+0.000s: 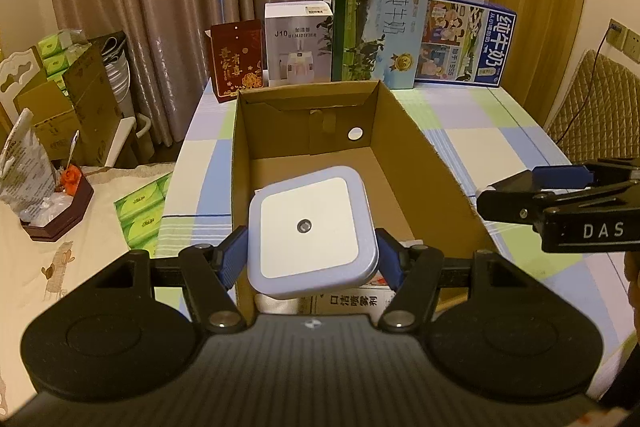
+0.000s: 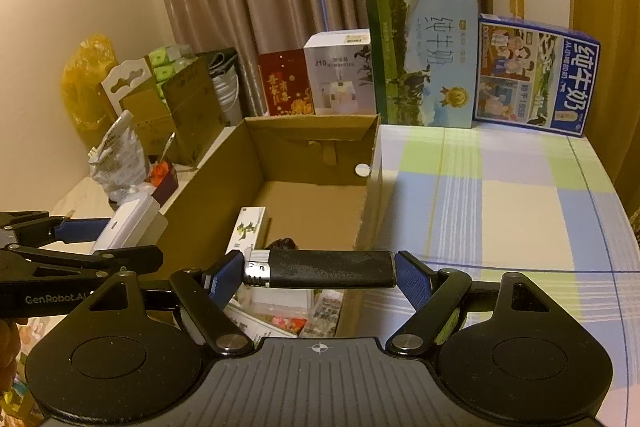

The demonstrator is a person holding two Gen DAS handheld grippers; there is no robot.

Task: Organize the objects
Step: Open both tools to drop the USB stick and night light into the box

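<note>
Two claws are loaded over the cardboard box for deposit: left claw grips a square night light, right claw clamps a black lighter endwise.

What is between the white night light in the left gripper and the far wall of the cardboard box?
Only bare box floor. The left wrist view shows it between the night light and the cardboard box.

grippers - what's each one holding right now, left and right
Left gripper: shut on the square night light.
Right gripper: shut on the black lighter.
</note>
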